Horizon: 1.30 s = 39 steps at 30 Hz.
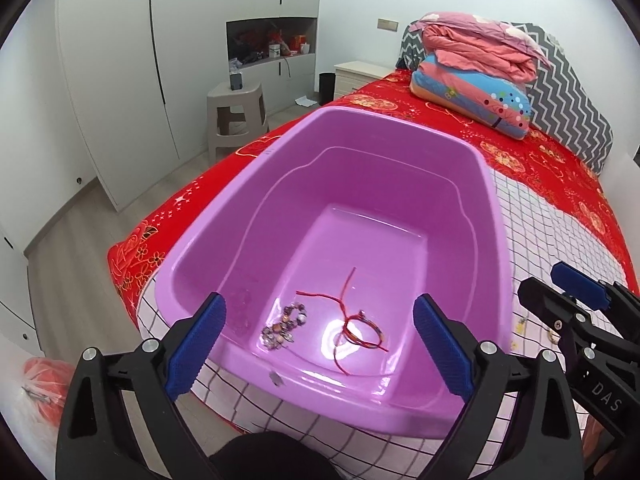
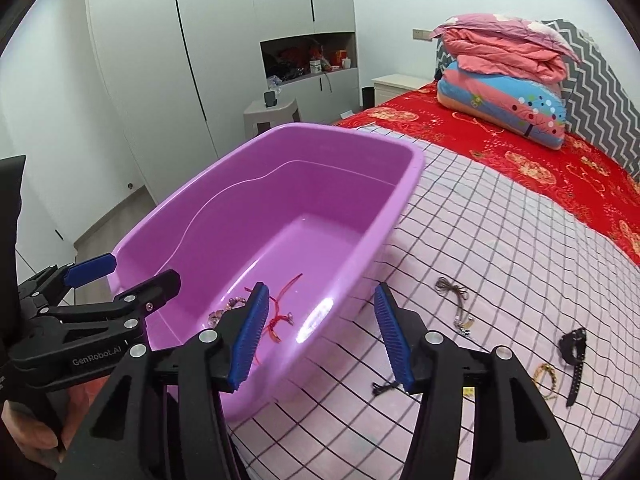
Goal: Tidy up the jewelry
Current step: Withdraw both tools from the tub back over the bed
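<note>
Left gripper [image 1: 320,340] is spread wide and empty over the near rim of the purple tub [image 1: 496,240]; right gripper [image 2: 320,332] is also spread and empty, straddling the tub's right wall. Inside the tub: a beaded bracelet [image 1: 284,322] and a red cord bracelet [image 1: 356,320], lying apart on the floor. On the checked cloth [image 2: 500,240] right of the tub sit a dark cord necklace [image 2: 454,292], a black strap [image 2: 574,356], probably a watch, and a gold-toned bracelet [image 2: 546,374].
</note>
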Each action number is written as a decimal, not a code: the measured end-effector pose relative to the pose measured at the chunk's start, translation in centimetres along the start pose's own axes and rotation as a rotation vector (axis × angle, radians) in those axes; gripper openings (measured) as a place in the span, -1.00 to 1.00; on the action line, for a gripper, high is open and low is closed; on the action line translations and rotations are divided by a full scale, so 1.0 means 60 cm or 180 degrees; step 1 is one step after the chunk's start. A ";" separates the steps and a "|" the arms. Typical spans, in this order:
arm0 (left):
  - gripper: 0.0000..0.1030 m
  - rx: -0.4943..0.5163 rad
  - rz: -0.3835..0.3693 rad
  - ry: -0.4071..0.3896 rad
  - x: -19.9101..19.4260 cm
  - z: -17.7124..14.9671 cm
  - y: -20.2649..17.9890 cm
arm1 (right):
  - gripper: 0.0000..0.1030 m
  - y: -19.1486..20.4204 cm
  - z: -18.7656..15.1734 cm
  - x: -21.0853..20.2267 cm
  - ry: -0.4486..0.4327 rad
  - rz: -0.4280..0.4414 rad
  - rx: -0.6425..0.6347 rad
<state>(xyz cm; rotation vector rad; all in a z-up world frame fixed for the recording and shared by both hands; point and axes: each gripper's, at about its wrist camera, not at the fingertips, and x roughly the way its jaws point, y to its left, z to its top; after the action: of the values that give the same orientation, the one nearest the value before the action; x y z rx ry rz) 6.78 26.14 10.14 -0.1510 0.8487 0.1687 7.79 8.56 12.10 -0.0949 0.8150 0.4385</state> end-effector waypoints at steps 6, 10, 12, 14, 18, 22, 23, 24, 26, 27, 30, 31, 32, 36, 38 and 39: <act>0.82 0.0038 -0.0083 -0.0008 -0.016 -0.015 -0.030 | 0.26 -0.026 -0.029 -0.041 -0.0107 -0.0032 0.0130; 0.82 0.0096 -0.0146 -0.0031 -0.027 -0.028 -0.053 | 0.30 -0.052 -0.054 -0.060 -0.0137 -0.0090 0.0290; 0.82 0.0134 -0.0186 -0.0042 -0.032 -0.034 -0.067 | 0.30 -0.066 -0.063 -0.068 -0.0146 -0.0123 0.0383; 0.82 0.0153 -0.0219 -0.0062 -0.039 -0.037 -0.079 | 0.30 -0.080 -0.071 -0.076 -0.0178 -0.0172 0.0458; 0.83 0.0221 -0.0303 -0.0097 -0.052 -0.050 -0.107 | 0.30 -0.113 -0.097 -0.097 -0.0241 -0.0274 0.0634; 0.84 0.0300 -0.0376 -0.0127 -0.063 -0.066 -0.137 | 0.30 -0.140 -0.126 -0.120 -0.0297 -0.0390 0.0744; 0.84 0.0322 -0.0388 -0.0134 -0.065 -0.072 -0.145 | 0.30 -0.147 -0.134 -0.126 -0.0307 -0.0415 0.0764; 0.84 0.0344 -0.0416 -0.0131 -0.067 -0.077 -0.154 | 0.30 -0.153 -0.142 -0.131 -0.0315 -0.0441 0.0784; 0.84 0.0386 -0.0452 -0.0110 -0.068 -0.086 -0.168 | 0.30 -0.169 -0.161 -0.142 -0.0320 -0.0510 0.0834; 0.84 0.0406 -0.0472 -0.0098 -0.068 -0.090 -0.173 | 0.30 -0.178 -0.172 -0.147 -0.0310 -0.0541 0.0868; 0.84 0.0479 -0.0556 -0.0064 -0.070 -0.104 -0.196 | 0.30 -0.203 -0.203 -0.160 -0.0273 -0.0633 0.0959; 0.84 0.0512 -0.0597 -0.0054 -0.071 -0.110 -0.206 | 0.30 -0.211 -0.215 -0.165 -0.0254 -0.0669 0.0984; 0.84 0.0534 -0.0619 -0.0052 -0.073 -0.116 -0.214 | 0.30 -0.219 -0.226 -0.169 -0.0236 -0.0705 0.1008; 0.84 0.0696 -0.0715 -0.0062 -0.073 -0.143 -0.253 | 0.30 -0.247 -0.275 -0.184 -0.0173 -0.0834 0.1122; 0.84 0.0759 -0.0745 -0.0043 -0.068 -0.155 -0.266 | 0.30 -0.261 -0.300 -0.193 -0.0165 -0.0901 0.1202; 0.84 0.0776 -0.0761 -0.0025 -0.065 -0.159 -0.272 | 0.30 -0.270 -0.315 -0.199 -0.0167 -0.0941 0.1250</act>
<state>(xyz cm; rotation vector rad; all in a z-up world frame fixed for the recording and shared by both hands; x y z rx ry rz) 0.66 7.98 7.92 -0.0222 0.8294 -0.1583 -5.61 -14.87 6.35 0.1591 0.8069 -0.0018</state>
